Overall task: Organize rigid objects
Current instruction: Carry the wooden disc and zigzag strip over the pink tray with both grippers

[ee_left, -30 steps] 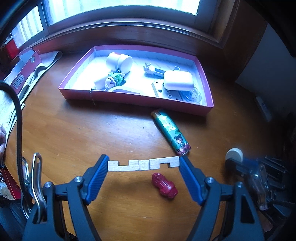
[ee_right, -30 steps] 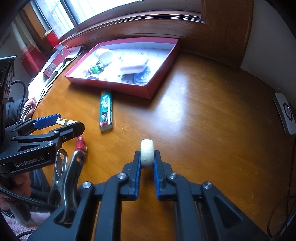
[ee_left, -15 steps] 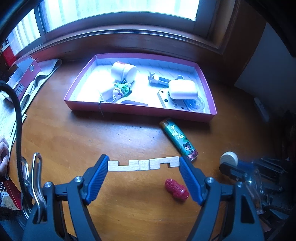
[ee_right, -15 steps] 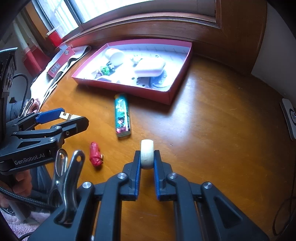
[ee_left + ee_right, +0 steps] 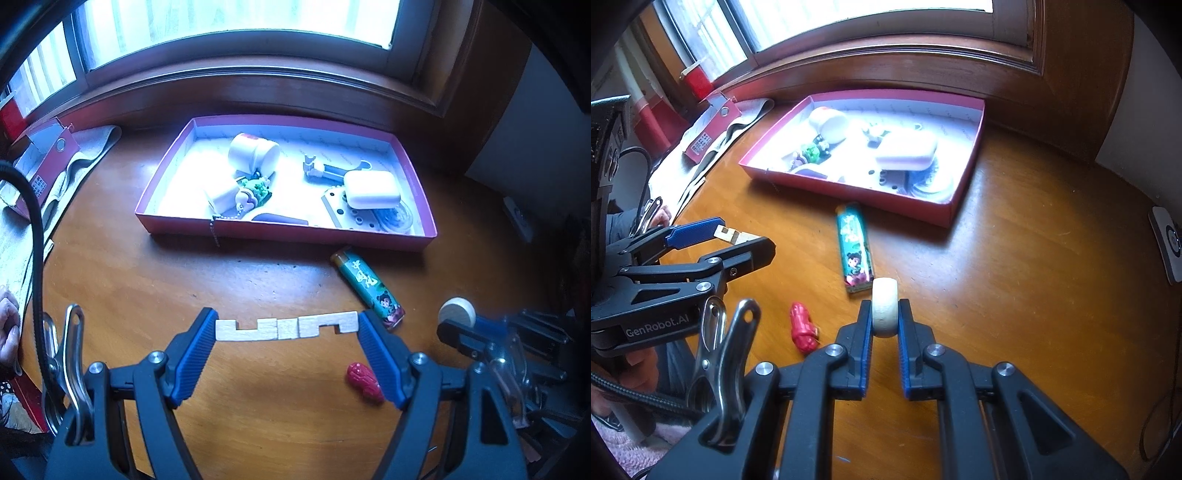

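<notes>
My left gripper [image 5: 287, 328] is shut on a long notched wooden piece [image 5: 258, 332], held end to end above the table. My right gripper [image 5: 885, 318] is shut on a cream wooden wheel [image 5: 884, 312]; the wheel also shows in the left wrist view [image 5: 457, 311]. The left gripper shows in the right wrist view [image 5: 738, 240] at left. A red shallow box [image 5: 284, 233] holds several small items ahead. A green lighter [image 5: 367, 288] lies just before the box. A small red toy [image 5: 364, 377] lies on the table near both grippers.
The box holds a white cup [image 5: 253, 153], a white case [image 5: 371, 189] and a keychain figure [image 5: 253, 190]. A red carton [image 5: 40, 170] and cloth [image 5: 85, 155] lie at far left. A white coaster-like pad [image 5: 1169, 243] sits at right. The window sill runs behind.
Both grippers have pulled back and up from the table; the box, lighter and red toy appear farther away. Both still hold their pieces.
</notes>
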Demonstrator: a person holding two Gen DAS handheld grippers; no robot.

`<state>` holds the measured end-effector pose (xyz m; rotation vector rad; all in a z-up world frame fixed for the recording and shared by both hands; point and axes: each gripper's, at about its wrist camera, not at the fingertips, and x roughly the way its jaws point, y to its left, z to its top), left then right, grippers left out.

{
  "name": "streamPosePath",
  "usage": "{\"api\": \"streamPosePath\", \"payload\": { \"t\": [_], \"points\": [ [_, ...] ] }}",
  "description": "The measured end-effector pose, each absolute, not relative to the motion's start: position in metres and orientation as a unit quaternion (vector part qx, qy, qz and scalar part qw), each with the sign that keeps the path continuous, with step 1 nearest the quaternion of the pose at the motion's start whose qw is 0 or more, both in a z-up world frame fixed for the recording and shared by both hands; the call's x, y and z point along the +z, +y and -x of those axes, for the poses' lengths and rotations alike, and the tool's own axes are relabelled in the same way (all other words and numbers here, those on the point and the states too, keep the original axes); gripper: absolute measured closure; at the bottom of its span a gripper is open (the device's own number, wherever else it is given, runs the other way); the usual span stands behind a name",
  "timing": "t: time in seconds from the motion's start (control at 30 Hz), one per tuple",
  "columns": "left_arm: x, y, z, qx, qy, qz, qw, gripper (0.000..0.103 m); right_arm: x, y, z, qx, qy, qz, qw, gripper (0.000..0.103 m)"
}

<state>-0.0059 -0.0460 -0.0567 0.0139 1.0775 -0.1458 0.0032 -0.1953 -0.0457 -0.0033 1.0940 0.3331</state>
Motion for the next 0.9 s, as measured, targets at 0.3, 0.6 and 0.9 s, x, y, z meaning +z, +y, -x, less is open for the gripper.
{"api": "streamPosePath", "payload": {
  "t": [0.3, 0.6, 0.9],
  "points": [
    [-0.051, -0.038, -0.005, -0.075, 0.504, -0.008, 0.861, 0.023, -0.034, -0.184, -0.011, 0.153, 0.504, -0.003, 0.850, 0.090],
    [-0.045, -0.032, -0.015, -0.080, 0.495, -0.010, 0.865, 0.023, -0.026, -0.173, -0.019, 0.147, 0.496, -0.002, 0.856, 0.090],
    [-0.042, -0.026, -0.028, -0.083, 0.491, -0.008, 0.867, 0.023, -0.017, -0.166, -0.030, 0.142, 0.491, 0.003, 0.860, 0.090]
  ]
}}
